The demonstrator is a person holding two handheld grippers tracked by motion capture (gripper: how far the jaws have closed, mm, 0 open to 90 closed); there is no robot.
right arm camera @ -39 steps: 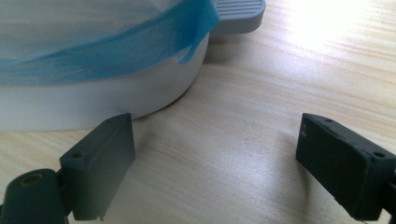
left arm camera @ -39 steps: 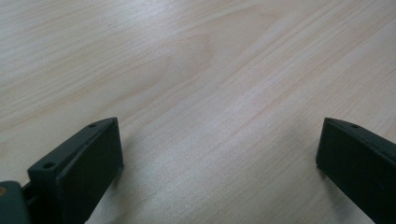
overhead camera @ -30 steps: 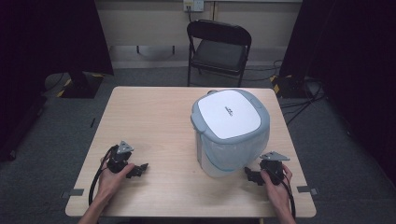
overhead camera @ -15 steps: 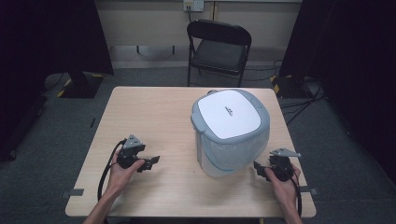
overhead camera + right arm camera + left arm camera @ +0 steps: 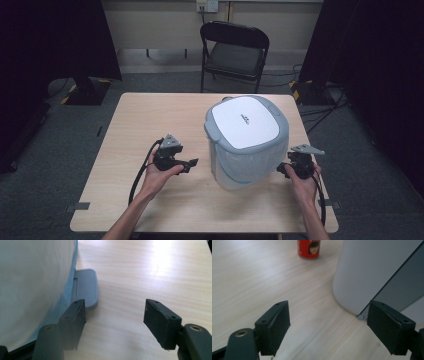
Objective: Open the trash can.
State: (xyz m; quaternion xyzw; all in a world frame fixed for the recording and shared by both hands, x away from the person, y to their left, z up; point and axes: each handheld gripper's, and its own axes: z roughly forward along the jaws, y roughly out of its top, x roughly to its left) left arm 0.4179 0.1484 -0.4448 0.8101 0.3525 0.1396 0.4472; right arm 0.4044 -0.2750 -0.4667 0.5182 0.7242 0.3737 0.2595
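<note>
White and grey, a lidded bin (image 5: 246,142) stands right of centre on the wooden table (image 5: 150,120), flanked by the left gripper (image 5: 189,163) and right gripper (image 5: 284,170). Both are held apart and empty, the right's jaws having just been closing. Approach seems underway; next, the pedal (image 5: 85,287) is probably pressed. The lid's small logo cannot be read.

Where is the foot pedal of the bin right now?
In the right gripper view the grey pedal lies flat on the table at the bin's base, just beyond the right gripper's nearer jaw.
</note>
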